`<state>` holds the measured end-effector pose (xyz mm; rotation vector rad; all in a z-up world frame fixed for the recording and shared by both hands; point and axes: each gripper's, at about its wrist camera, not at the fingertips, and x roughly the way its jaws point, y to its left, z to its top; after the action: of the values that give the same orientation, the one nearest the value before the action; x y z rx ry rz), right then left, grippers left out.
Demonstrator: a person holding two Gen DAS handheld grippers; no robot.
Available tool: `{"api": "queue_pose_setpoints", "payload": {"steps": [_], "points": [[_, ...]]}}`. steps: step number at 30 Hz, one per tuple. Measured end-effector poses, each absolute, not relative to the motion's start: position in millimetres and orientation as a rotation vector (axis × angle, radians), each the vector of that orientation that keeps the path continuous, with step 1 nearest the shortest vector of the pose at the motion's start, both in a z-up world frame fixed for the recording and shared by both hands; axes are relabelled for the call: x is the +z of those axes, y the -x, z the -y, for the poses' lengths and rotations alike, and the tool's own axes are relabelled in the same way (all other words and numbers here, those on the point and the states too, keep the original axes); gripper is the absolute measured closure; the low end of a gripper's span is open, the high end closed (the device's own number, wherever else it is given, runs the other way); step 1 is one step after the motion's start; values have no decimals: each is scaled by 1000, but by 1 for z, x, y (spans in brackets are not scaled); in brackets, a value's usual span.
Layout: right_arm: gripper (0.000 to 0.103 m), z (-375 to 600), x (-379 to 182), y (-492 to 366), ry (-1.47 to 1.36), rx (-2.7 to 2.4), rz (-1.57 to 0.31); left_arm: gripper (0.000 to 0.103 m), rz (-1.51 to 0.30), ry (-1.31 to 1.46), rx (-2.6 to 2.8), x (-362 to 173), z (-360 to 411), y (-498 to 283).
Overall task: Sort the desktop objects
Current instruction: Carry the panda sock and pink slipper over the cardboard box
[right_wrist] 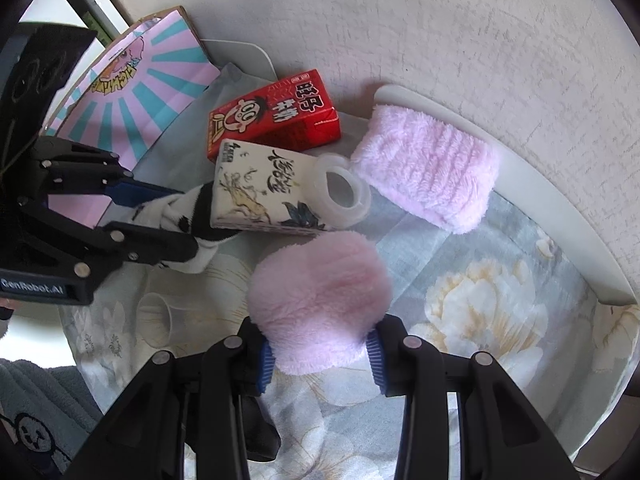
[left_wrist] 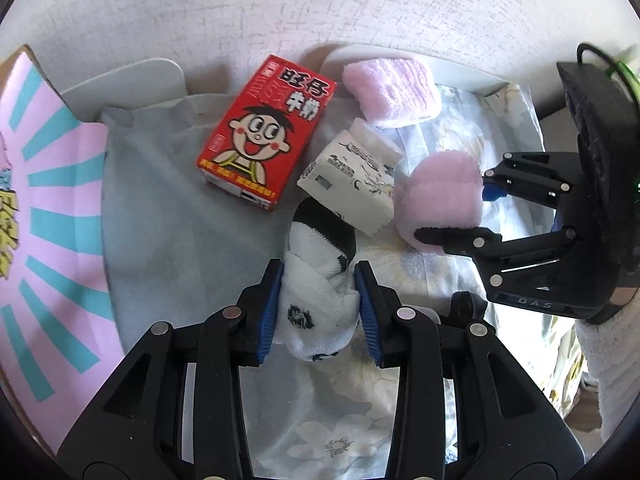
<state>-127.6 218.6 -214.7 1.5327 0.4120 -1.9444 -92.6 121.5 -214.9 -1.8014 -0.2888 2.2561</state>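
My left gripper is shut on a white sock bundle with black patches, its blue pads pressing both sides. From the right wrist view, that left gripper holds the same sock at the left. My right gripper is shut on a round pink fluffy bundle. The left wrist view has the right gripper clamping that pink bundle from the right. Both point steeply down at the flowered cloth.
A red milk carton, a white tissue pack, a clear tape roll and a folded pink fluffy cloth lie close behind. A pink and teal box stands left. A white tray rim curves right. A clear cup lies near.
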Motion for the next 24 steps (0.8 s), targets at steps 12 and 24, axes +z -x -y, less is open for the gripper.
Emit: {"api": "queue_pose_setpoints", "payload": {"steps": [12,24], "points": [[69,-218,-199,132,-1566,-1996,-372,71,269,1747,2309,-179,-111,82],[70,-172,-89,141,-1464,-2055,-457,71,246,1647,2469,-85,-68,48]]}}
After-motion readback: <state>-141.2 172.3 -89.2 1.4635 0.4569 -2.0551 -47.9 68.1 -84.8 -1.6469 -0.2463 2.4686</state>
